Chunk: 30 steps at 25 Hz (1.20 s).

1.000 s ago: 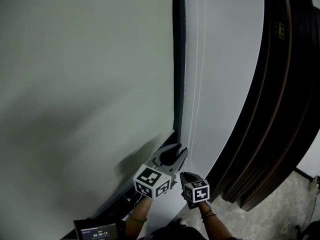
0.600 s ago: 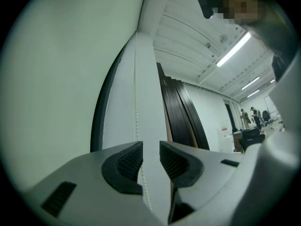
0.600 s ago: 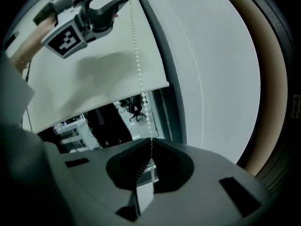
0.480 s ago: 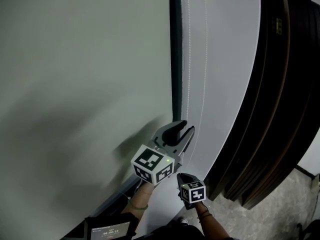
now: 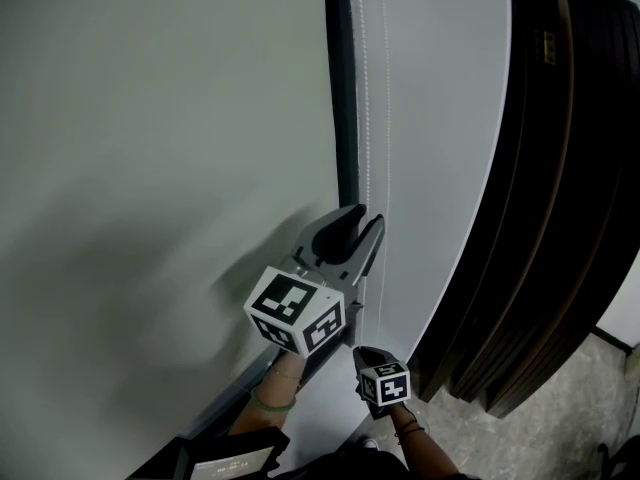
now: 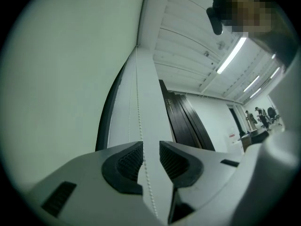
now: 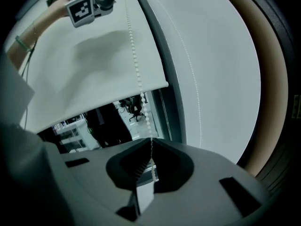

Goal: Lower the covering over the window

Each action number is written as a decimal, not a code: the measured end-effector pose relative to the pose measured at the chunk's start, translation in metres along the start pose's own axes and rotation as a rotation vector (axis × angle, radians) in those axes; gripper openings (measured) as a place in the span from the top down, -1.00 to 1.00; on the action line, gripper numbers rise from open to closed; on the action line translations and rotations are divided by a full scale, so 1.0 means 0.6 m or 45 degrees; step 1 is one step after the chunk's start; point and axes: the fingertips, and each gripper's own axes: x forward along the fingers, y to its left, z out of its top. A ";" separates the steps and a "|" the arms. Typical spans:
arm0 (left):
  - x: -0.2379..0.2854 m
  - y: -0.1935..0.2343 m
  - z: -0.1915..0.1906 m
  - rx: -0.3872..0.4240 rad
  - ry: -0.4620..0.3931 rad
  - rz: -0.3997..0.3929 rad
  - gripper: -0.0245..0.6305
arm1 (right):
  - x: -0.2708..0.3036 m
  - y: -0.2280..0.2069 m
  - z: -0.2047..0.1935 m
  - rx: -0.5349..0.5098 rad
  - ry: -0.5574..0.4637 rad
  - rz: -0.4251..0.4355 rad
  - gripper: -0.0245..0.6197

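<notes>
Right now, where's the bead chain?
Right gripper view: the bead chain runs up from the right gripper, shut on it, across the white blind, just left of the dark window frame.

Bead chain [image 6: 138, 102] hangs beside frame [image 6: 106, 114] — right of blind [image 6: 56, 79].

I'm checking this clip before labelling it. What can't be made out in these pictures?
- Top of the blind: cut off by the head view's upper edge.
- Lower end of the bead chain: hidden under the right tool, which is shut on it, in the right gripper view.
- The right tool's jaws in the head view: hidden behind its marker cube.
- Room behind the window glass: dark and too small in the right gripper view.
</notes>
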 end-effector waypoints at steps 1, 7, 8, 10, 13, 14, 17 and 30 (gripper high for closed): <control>0.008 0.004 -0.006 0.011 0.015 0.006 0.63 | 0.000 0.000 0.000 -0.004 0.001 0.001 0.88; 0.022 0.007 -0.012 -0.035 0.019 -0.016 0.88 | -0.001 0.002 0.002 -0.014 -0.009 0.009 0.88; 0.020 0.009 -0.010 -0.062 0.009 -0.016 0.88 | -0.003 0.002 0.003 -0.018 -0.014 0.011 0.88; 0.017 0.017 -0.011 -0.063 0.004 0.008 0.89 | -0.009 0.000 0.002 -0.024 -0.027 0.017 0.87; 0.016 0.026 -0.017 0.015 0.025 0.058 0.91 | -0.019 -0.009 0.001 -0.026 -0.030 0.015 0.87; 0.015 0.028 -0.018 0.008 0.026 0.064 0.91 | -0.022 -0.013 0.001 -0.030 -0.024 0.011 0.87; 0.008 0.037 -0.017 -0.002 0.042 0.096 0.92 | -0.035 -0.026 0.004 -0.026 -0.024 -0.007 0.87; -0.039 0.034 -0.293 -0.100 0.582 0.117 0.92 | -0.144 -0.108 0.114 0.212 -0.270 -0.053 0.87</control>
